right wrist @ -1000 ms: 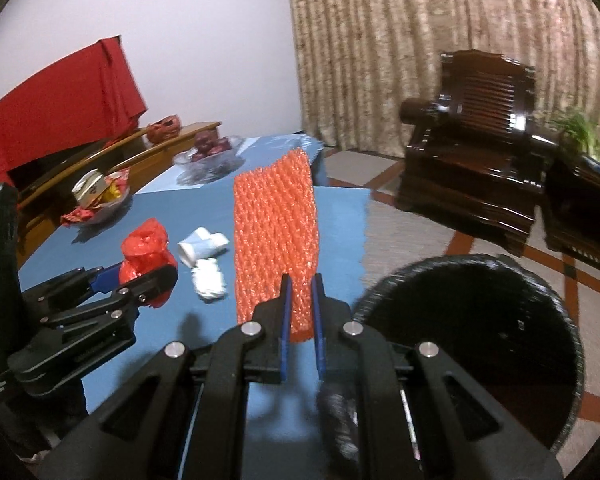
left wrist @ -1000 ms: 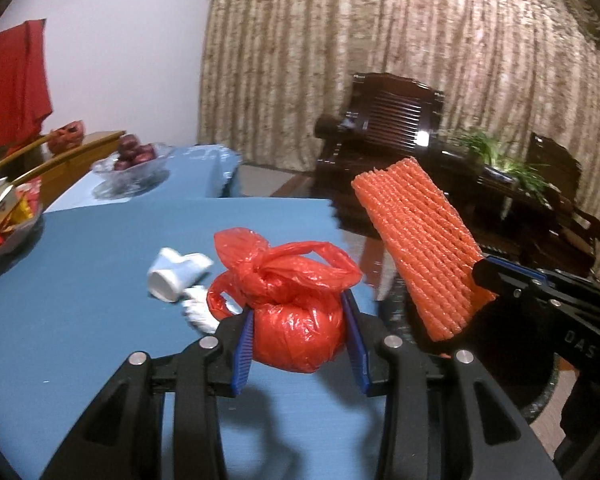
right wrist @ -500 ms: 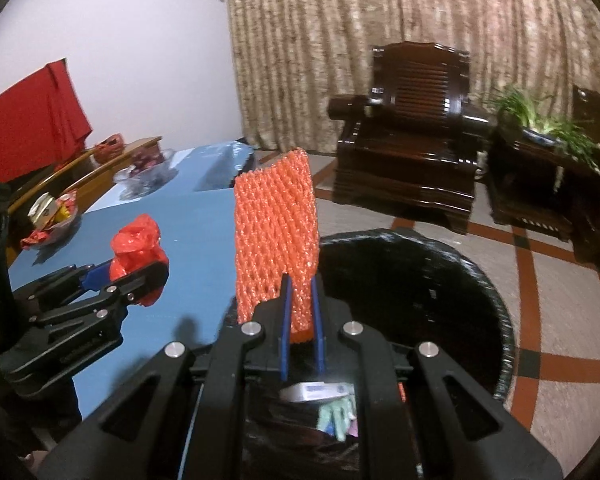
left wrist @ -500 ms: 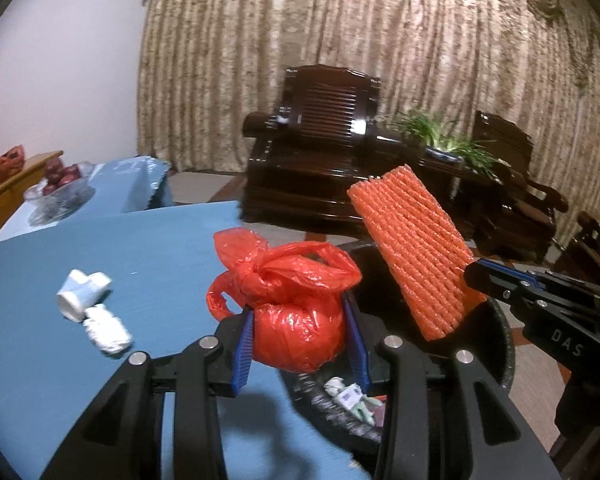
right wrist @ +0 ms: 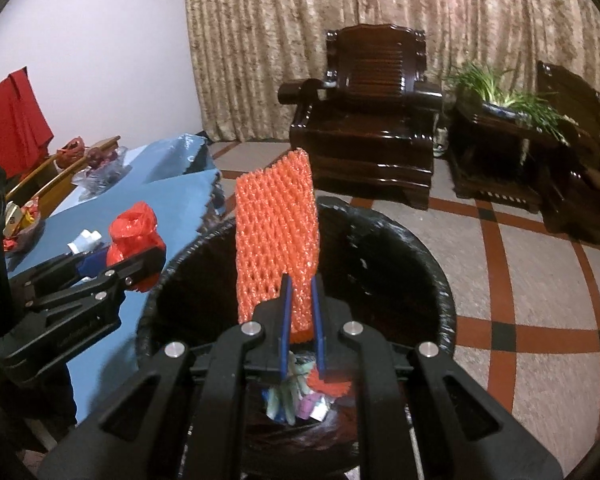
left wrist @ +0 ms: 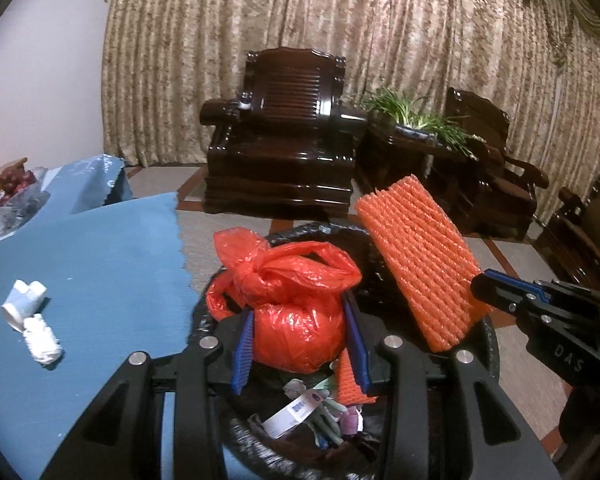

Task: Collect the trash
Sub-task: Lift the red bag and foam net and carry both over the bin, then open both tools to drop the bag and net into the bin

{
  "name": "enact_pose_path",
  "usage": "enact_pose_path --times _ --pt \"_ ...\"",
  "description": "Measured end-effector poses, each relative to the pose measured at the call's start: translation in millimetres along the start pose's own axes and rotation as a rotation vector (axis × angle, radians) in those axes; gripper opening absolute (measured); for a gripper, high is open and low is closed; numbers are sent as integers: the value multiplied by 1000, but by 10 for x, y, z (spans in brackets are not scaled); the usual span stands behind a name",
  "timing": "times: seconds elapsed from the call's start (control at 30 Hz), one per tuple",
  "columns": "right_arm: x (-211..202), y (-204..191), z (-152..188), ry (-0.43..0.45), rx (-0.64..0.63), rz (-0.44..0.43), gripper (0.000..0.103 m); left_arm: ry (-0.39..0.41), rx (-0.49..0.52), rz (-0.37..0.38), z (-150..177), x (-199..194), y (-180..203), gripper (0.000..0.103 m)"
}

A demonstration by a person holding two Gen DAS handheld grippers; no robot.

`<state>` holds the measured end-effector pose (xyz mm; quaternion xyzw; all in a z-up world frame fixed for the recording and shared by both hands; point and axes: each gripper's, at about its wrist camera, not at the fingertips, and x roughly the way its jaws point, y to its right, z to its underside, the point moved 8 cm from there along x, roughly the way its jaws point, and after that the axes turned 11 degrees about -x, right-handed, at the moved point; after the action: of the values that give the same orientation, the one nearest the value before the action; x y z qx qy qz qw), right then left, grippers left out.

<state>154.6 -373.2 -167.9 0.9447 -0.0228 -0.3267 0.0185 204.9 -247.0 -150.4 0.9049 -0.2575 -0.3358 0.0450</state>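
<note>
My left gripper [left wrist: 300,340] is shut on a knotted red plastic bag [left wrist: 288,300], held over the black-lined trash bin [left wrist: 492,336]. My right gripper [right wrist: 300,316] is shut on the lower end of an orange foam net sleeve [right wrist: 276,236], which stands upright above the bin [right wrist: 432,264]. From the right wrist view the left gripper [right wrist: 136,264] with the red bag [right wrist: 134,232] hangs at the bin's left rim. Wrappers and another orange net piece [right wrist: 332,386] lie at the bin's bottom. White crumpled trash [left wrist: 32,324] rests on the blue table [left wrist: 100,264].
A glass bowl of dark fruit [left wrist: 16,188] and a snack dish [right wrist: 20,220] sit at the table's far side. Dark wooden armchairs [right wrist: 364,120] and a side table with a green plant [right wrist: 504,92] stand by the curtain across the tiled floor.
Both grippers have swung from above the table to over the bin, sinking slightly, each still holding its item. The white trash has slid to the left edge of the left wrist view.
</note>
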Motion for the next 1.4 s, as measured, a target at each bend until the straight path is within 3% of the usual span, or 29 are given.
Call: enact_pose_path --times 0.67,0.8,0.87,0.93,1.0,1.1,1.4 --pt "237 234 307 -76 37 34 9 -66 18 19 140 404 119 40" --pt "269 262 323 -86 40 48 14 -80 17 32 135 432 129 46" --pt "283 278 338 -92 42 54 21 -88 12 43 125 440 126 51" --pt "290 292 349 -96 45 66 44 -81 6 42 108 426 105 62" --pt "281 316 360 -92 48 70 56 -77 -6 46 92 404 84 67" --pt "259 320 352 -85 44 104 92 -57 -18 27 44 341 19 82" --pt "143 202 166 -37 48 69 96 25 -49 -28 -158 -43 -345 91"
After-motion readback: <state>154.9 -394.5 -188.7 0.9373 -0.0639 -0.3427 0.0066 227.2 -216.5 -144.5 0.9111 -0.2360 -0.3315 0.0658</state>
